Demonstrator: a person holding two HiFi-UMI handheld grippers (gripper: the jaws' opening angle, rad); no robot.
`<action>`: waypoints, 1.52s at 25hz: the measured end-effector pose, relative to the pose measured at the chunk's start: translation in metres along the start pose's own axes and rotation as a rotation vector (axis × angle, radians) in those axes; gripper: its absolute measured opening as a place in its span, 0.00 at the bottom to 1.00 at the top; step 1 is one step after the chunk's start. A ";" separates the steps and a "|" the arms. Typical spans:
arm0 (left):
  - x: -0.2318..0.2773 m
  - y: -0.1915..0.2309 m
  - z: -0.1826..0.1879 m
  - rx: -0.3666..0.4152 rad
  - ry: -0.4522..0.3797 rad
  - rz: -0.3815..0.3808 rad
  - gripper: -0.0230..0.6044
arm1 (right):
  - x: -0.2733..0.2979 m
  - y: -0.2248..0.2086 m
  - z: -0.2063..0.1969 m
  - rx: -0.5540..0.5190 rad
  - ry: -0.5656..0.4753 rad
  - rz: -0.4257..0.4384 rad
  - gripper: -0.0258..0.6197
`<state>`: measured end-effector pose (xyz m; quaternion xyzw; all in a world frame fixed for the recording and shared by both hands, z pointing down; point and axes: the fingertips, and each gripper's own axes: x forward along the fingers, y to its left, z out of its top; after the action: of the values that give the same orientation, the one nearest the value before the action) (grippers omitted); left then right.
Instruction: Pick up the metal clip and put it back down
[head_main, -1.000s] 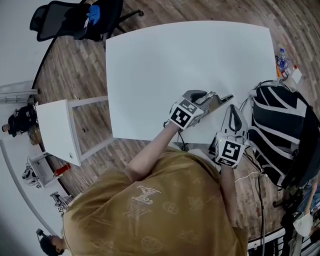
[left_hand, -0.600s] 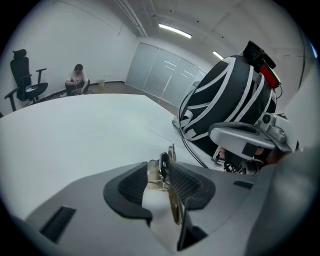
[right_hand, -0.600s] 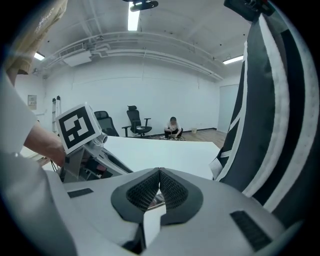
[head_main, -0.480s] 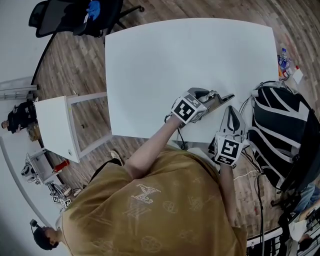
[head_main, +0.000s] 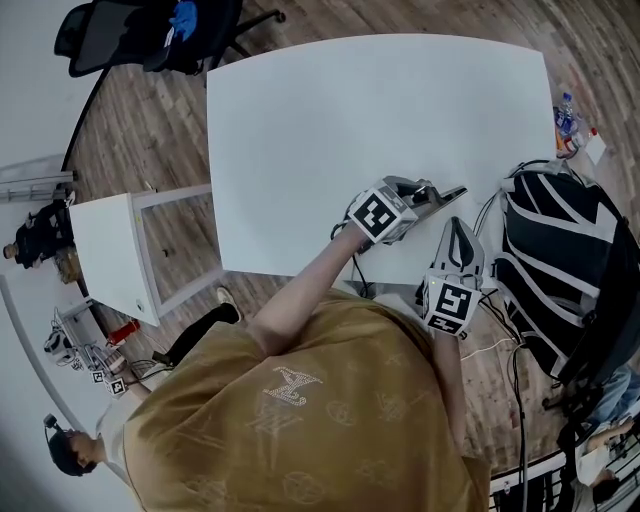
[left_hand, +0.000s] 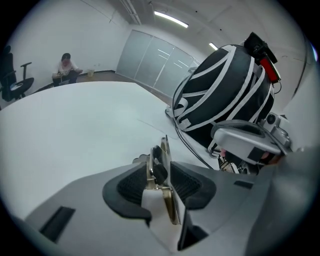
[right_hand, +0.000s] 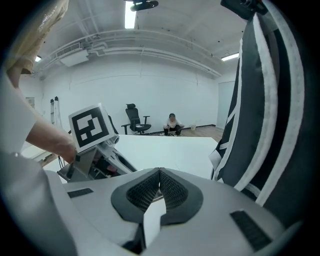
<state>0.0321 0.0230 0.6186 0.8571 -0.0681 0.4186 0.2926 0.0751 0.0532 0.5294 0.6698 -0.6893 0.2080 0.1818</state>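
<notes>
Nearest us, our right gripper (right_hand: 159, 171) was clenched on nothing, its 2 jaws meeting over the near edge of the white table (head_main: 330, 120). Just beyond it, the jaws of our left gripper (left_hand: 161, 156) had just been opening, yet the metal clip (left_hand: 158, 172) stood upright between the 2 pads, touching both, close to the tabletop. Beside them sat a striped bag (head_main: 560, 250). Farther off was a black chair (head_main: 140, 40).

— Where's the free room?
— Nearly all the table (head_main: 330, 120) lies bare, out to both far corners.
— What's in the way?
— A striped backpack (head_main: 560, 250) crowds the right edge by the near right corner; a cable (left_hand: 191, 146) runs along it, the right gripper (head_main: 460, 225) just beside.
</notes>
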 end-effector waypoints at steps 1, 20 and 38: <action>0.001 -0.001 0.000 0.000 0.008 -0.010 0.25 | 0.000 0.002 -0.002 0.000 0.005 0.003 0.05; 0.012 -0.008 0.009 0.086 0.080 -0.079 0.27 | 0.012 0.004 -0.003 -0.008 0.024 0.024 0.05; 0.020 -0.020 0.006 0.061 0.137 -0.128 0.24 | 0.017 -0.001 -0.001 0.002 0.024 0.010 0.05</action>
<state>0.0557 0.0382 0.6219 0.8374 0.0198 0.4586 0.2966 0.0759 0.0393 0.5392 0.6638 -0.6903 0.2177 0.1883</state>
